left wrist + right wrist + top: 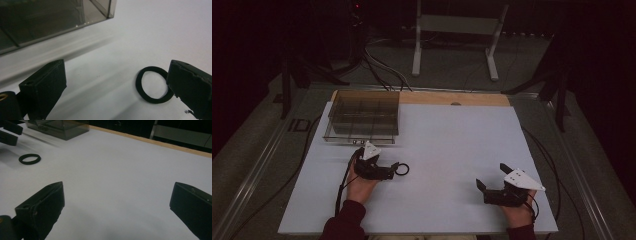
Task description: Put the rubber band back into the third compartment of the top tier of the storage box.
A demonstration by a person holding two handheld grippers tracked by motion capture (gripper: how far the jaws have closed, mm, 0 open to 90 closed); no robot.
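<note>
A black rubber ring [401,169] lies flat on the white board [447,150]. My left gripper [391,171] is low over the board just left of it, jaws wide open and holding nothing. In the left gripper view the ring [153,85] lies close by the right-hand jaw, which hides part of its rim, and the left gripper [115,75] has only bare board between its jaws. My right gripper [493,176] rests near the board's front right, open and empty. In the right gripper view, the right gripper [117,195] faces the distant ring [29,159].
A smoky clear compartment box [362,117] stands at the board's back left, just behind the left gripper; the box [50,20] looms close, and the box [60,126] is far off. A wooden edge [452,98] borders the back. Cables trail on the floor.
</note>
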